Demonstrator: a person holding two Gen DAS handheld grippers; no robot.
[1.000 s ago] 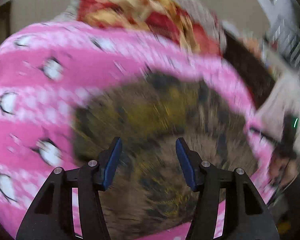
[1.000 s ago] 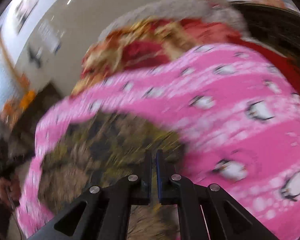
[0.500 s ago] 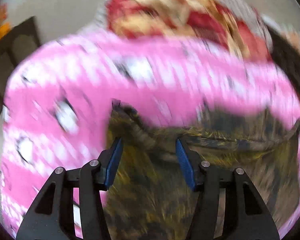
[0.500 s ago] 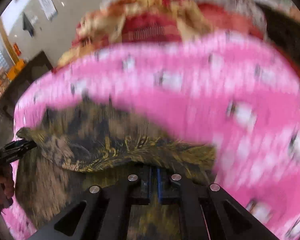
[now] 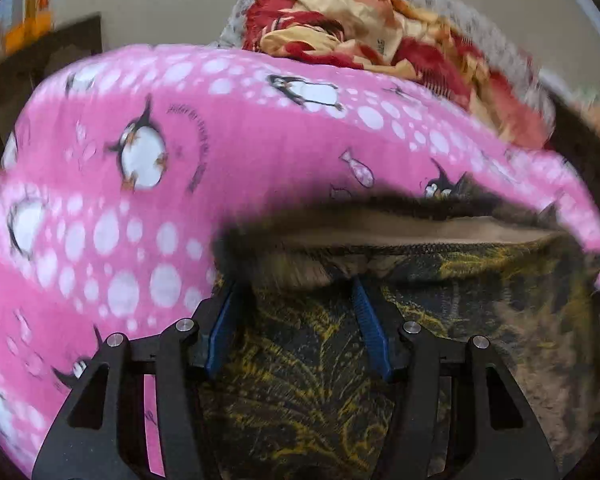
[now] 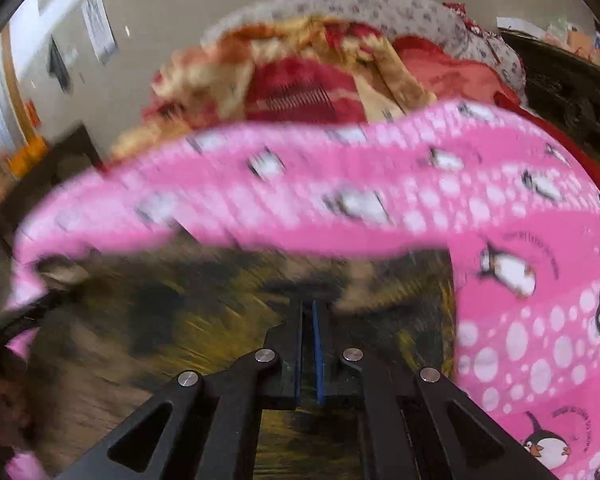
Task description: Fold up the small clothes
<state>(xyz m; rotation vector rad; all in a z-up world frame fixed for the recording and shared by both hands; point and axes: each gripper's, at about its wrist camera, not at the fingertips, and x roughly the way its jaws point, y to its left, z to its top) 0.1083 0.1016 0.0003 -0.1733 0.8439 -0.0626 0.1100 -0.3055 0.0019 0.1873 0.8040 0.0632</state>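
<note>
A dark garment with a yellow leaf print lies on a pink penguin blanket. Its far edge is folded over, showing a tan underside. My left gripper is open, its blue pads on either side of that folded edge at the garment's left end. My right gripper is shut on the same garment, at its edge; this view is blurred by motion. The left gripper's tip shows at the far left of the right wrist view.
A heap of red and yellow cloth lies behind the blanket on a grey patterned cover. Dark furniture stands at the right, and a dark cabinet at the left. A beige wall is behind.
The garment's far edge has been lifted and drawn toward me, folding over. My left gripper has moved up to that edge and stays open. My right gripper stays shut.
</note>
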